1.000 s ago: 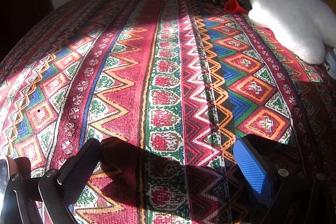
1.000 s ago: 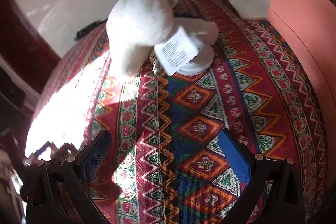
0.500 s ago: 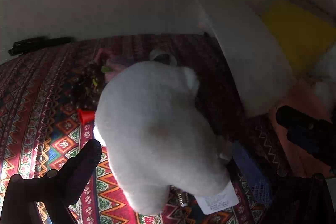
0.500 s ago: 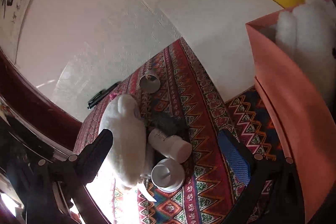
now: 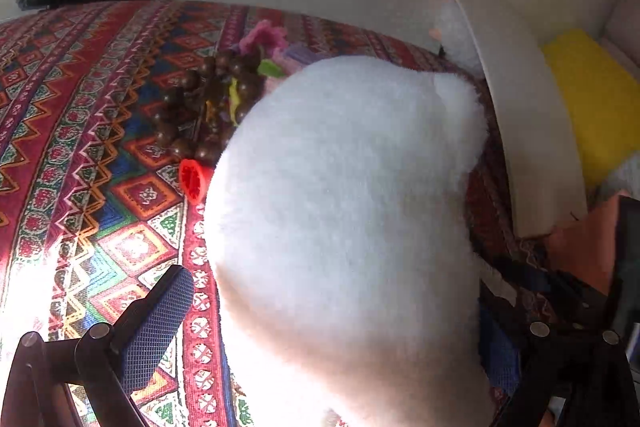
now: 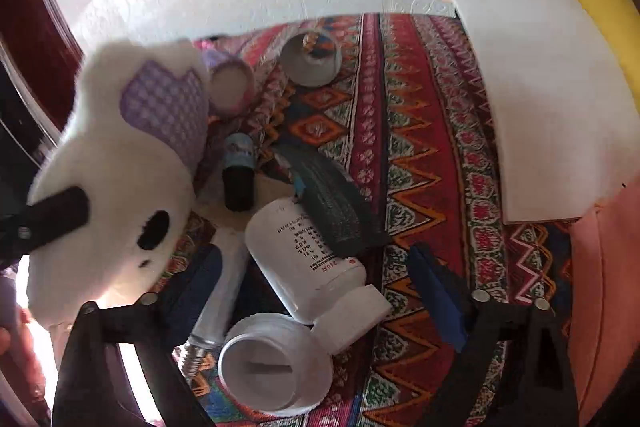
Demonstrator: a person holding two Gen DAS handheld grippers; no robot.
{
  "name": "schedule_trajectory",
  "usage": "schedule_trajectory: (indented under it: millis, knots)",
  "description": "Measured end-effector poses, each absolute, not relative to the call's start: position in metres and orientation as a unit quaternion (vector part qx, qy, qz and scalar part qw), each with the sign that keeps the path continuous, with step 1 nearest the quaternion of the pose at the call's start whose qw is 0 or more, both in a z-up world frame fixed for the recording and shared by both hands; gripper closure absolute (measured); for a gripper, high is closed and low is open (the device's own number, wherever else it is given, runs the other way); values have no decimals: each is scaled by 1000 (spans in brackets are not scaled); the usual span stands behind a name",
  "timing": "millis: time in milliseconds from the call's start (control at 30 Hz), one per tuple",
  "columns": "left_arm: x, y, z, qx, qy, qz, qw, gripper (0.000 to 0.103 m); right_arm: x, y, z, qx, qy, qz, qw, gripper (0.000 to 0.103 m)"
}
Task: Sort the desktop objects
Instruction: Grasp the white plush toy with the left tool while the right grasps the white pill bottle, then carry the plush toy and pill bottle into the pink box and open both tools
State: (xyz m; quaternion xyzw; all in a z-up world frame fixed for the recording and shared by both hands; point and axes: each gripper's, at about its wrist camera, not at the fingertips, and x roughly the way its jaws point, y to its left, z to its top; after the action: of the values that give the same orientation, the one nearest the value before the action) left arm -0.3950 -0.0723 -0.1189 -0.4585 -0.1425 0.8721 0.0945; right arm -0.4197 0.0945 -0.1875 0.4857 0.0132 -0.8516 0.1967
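Plush toy [image 5: 344,227] between left jaws

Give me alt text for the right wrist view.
The open right gripper hovers over a white bottle lying on the patterned cloth, a white lid beside it. A white plush toy fills the left.

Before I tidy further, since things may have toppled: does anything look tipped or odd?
Yes. The white bottle lies on its side on the patterned cloth, and the small dark bottle beside it is down too. The white plush toy is also tilted.
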Motion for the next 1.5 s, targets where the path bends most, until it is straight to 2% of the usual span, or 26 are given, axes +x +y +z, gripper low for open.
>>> schedule_trajectory:
  millis: [33, 67, 100, 233, 367, 533, 800, 933, 1067, 1233, 1333, 1400, 1433, 1467, 1500]
  knots:
    - [-403, -66, -128, -473, -150, 861, 112, 0, -420, 91, -192, 483, 31, -854, 191, 37]
    - [-404, -63, -131, -472, -154, 860, 118, 0, -417, 91, -192, 476, 45, -858, 187, 54]
    - [-404, -61, -132, -468, -158, 861, 123, 0, -415, 97, -188, 475, 33, -859, 188, 58]
    - [-389, -63, -121, -440, -185, 869, 135, 11, -405, 133, -166, 476, -57, -856, 196, 58]
    - [-363, -76, -102, -414, -234, 865, 159, 12, -381, 159, -126, 436, -90, -873, 200, 58]
    - [-317, -75, -56, -368, -259, 872, 192, 12, -339, 171, -72, 372, -93, -895, 228, 58]
    - [-251, -15, 46, -287, -225, 892, 267, 11, -265, 207, -9, 279, -88, -927, 235, 58]
    - [-236, 36, 79, -271, -202, 885, 319, 11, -236, 258, 17, 235, -99, -947, 197, 58]
    - [-229, 102, 91, -281, -178, 867, 372, 10, -207, 324, 35, 196, -104, -969, 114, 58]
    - [-237, 191, 74, -319, -144, 836, 423, 10, -181, 421, 43, 183, -137, -973, 5, 58]
    - [-245, 238, 48, -350, -126, 827, 421, 8, -199, 474, 36, 200, -161, -966, -15, 58]
    - [-252, 259, 31, -373, -114, 828, 402, 4, -222, 493, 25, 229, -167, -959, -2, 57]
    - [-255, 263, 25, -387, -116, 827, 390, 3, -231, 501, 18, 240, -171, -956, -4, 48]
    - [-258, 266, 20, -400, -120, 826, 379, 3, -237, 509, 11, 247, -172, -953, -31, 24]
    - [-259, 265, 19, -407, -133, 823, 373, 3, -233, 516, 8, 244, -169, -952, -73, 14]
